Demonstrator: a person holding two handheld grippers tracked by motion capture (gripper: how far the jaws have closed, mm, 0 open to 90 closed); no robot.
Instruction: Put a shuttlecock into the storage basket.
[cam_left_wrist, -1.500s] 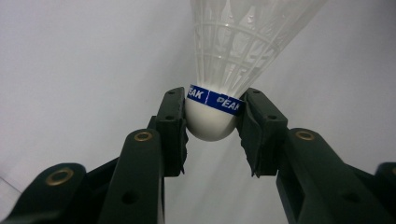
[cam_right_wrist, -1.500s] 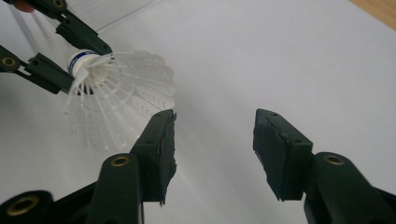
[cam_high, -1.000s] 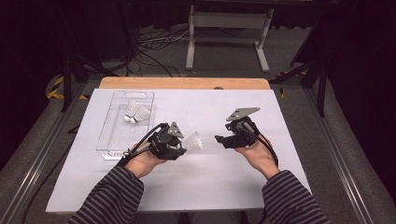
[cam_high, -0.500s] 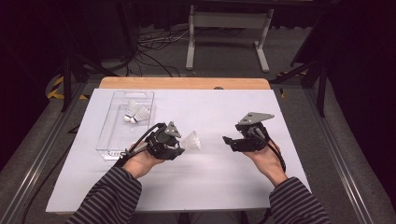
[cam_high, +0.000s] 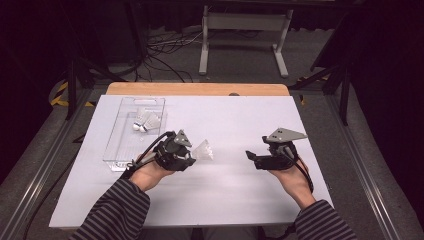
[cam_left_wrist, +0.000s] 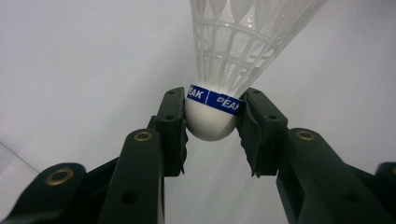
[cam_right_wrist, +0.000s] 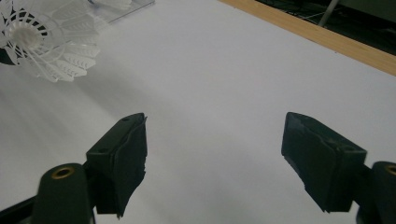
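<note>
The right gripper (cam_high: 251, 158) has slid away to the right over the big white table (cam_high: 240, 195), and its jaws have just been opening with nothing between them. The left gripper (cam_high: 192, 156) holds the white plastic shuttlecock (cam_left_wrist: 219, 60) tight by its round cork, just above the table. I think the hand-over is done, so next it should go into the clear plastic tray (cam_high: 120, 145) with the other white shuttlecocks (cam_high: 145, 121).

White-topped table (cam_high: 240, 125) with a wooden far edge; beyond it — dim grey floor (cam_high: 240, 55), cables (cam_high: 165, 45), a metal stand (cam_high: 242, 22).
</note>
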